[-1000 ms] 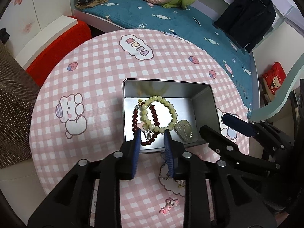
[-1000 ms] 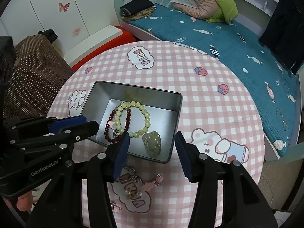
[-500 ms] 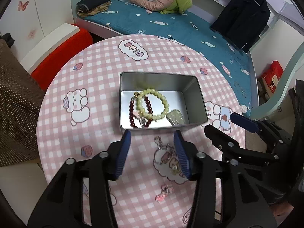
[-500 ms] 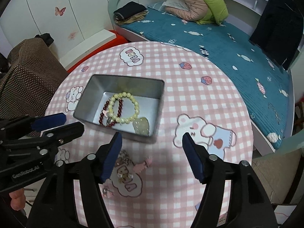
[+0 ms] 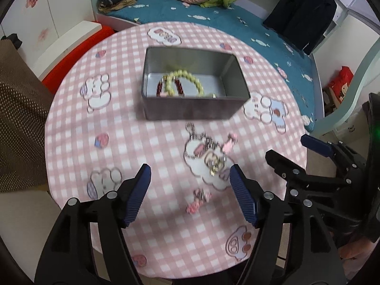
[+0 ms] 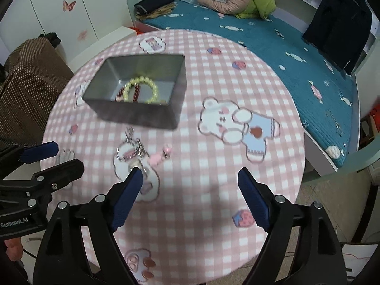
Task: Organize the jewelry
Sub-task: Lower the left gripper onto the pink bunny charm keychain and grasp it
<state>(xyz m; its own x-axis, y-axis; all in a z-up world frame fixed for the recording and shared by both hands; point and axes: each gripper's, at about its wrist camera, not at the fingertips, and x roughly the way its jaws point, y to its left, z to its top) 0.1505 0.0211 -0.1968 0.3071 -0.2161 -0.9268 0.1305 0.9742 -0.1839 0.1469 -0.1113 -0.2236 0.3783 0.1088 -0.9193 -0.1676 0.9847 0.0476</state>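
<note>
Left gripper (image 5: 190, 178) jaws spread wide, nothing between them, hovering over the near half of the worktop (image 5: 71, 130). Right gripper (image 6: 190, 180) the same: released, empty.

Metal tin (image 5: 193, 111) sits toward the far side of the round worktop, lid off. Inside: a pale green bead bracelet (image 5: 190, 80) lying over a dark red bead bracelet (image 5: 171, 87). Something small is at the tin's near right corner, mostly hidden by the front wall, so I can't tell what it is.

Loose on the worktop, outside the tin:
- silver chain piece (image 5: 206, 147), just in front of the tin's near wall, lying on the cloud print
- pink charm (image 5: 229, 142), just right of the chain, close to it
- second pink charm (image 5: 198, 200), nearer the camera, between the left gripper's fingers in view but below them, not touched

In the right wrist view the chain (image 6: 134, 147) and pink charm (image 6: 159, 158) lie just ahead of the right gripper's left finger (image 6: 125, 197); the fingertip overlaps the chain's near end in view, contact unclear.

Frames are motion-blurred.

Surroundings: bed with teal cover (image 5: 213, 19) behind the worktop, dark jacket (image 5: 301, 11) hanging at the right, brown dotted fabric (image 5: 19, 118) at the left edge. Nothing stands between the grippers and the loose pieces.
</note>
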